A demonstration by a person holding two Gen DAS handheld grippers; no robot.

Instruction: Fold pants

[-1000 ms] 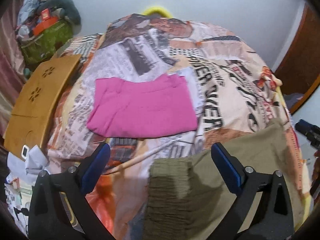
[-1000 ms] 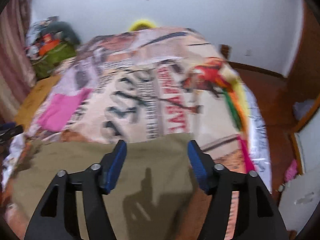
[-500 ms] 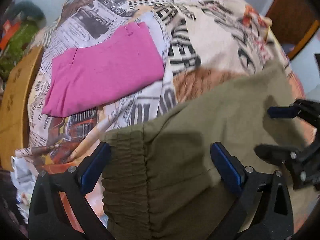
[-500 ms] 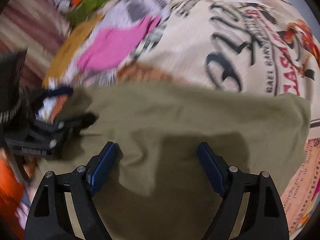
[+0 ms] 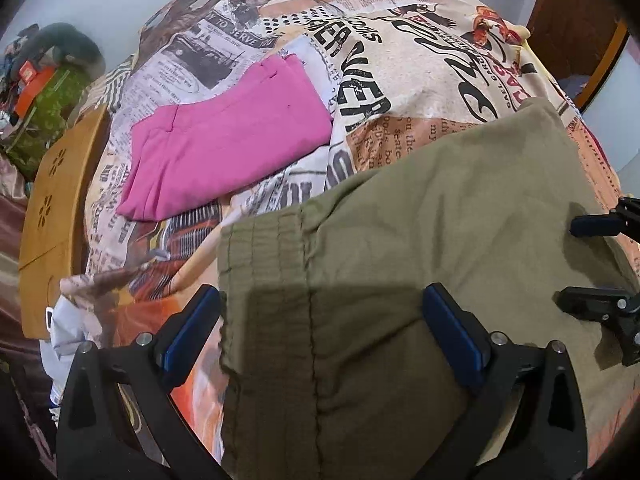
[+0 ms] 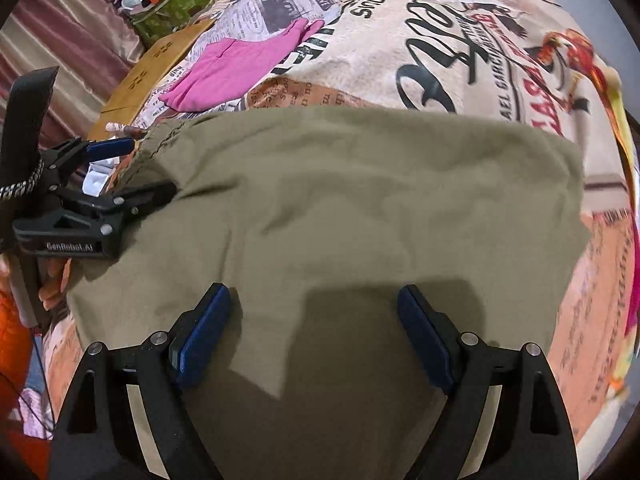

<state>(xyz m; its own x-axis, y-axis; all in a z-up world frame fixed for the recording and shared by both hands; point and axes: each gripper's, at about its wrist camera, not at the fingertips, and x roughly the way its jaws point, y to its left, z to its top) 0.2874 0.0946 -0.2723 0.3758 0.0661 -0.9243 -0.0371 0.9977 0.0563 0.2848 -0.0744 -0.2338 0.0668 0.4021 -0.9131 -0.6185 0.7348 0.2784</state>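
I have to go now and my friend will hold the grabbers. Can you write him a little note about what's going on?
Left gripper: open, over the waistband end of the olive pants, holding nothing.
Right gripper: open, over the same pants, holding nothing.
Pants lie spread on the printed bedspread. Pink garment lies folded further back.
Done: pink one, it seems. Left: fold the olive pants.
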